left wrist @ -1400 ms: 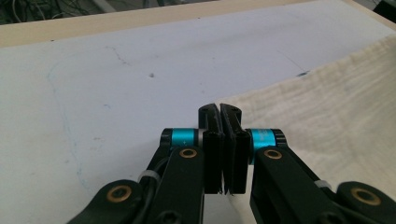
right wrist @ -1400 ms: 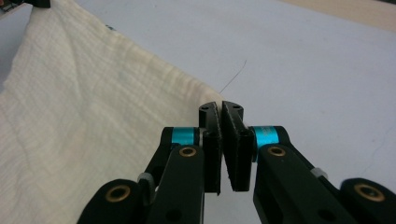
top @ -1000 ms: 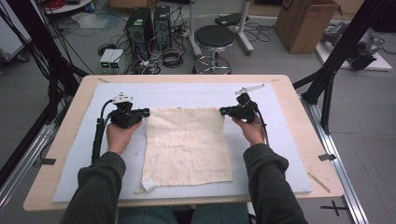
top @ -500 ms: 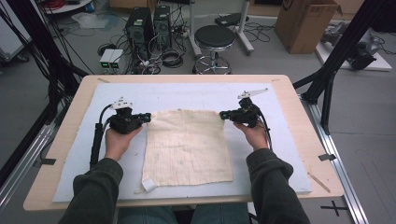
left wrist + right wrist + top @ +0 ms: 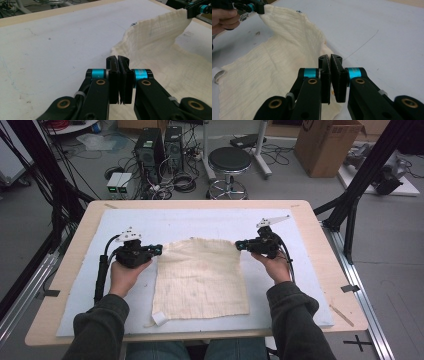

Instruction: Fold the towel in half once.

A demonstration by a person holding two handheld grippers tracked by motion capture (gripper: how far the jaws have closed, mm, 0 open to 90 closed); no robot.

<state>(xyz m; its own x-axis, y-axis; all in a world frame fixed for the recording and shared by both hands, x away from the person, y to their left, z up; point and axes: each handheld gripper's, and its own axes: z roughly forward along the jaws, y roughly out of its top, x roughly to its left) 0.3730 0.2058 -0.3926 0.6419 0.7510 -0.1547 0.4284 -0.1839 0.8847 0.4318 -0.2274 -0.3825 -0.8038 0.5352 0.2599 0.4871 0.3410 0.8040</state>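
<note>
A: Where's the cream cloth (image 5: 201,277)?
B: Spread on the white mat (image 5: 300,270), its two far corners lifted.
A: And the grippers?
B: The left gripper (image 5: 159,249) pinches the far left corner, the right gripper (image 5: 238,244) the far right, both clenched tight on fabric.

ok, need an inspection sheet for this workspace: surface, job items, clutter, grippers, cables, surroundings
surface: wooden table under a pale blue mat, faint pen marks on it.
job's things: cream cloth, far corners lifted, rest lying flat; white tag at its near left corner.
clutter: wooden stick near the table's right edge.
grippers: left gripper and right gripper each shut on a far corner of the cloth.
cables: black cable trailing from the left gripper.
surroundings: stool, computer towers, cardboard box, floor wiring.
</note>
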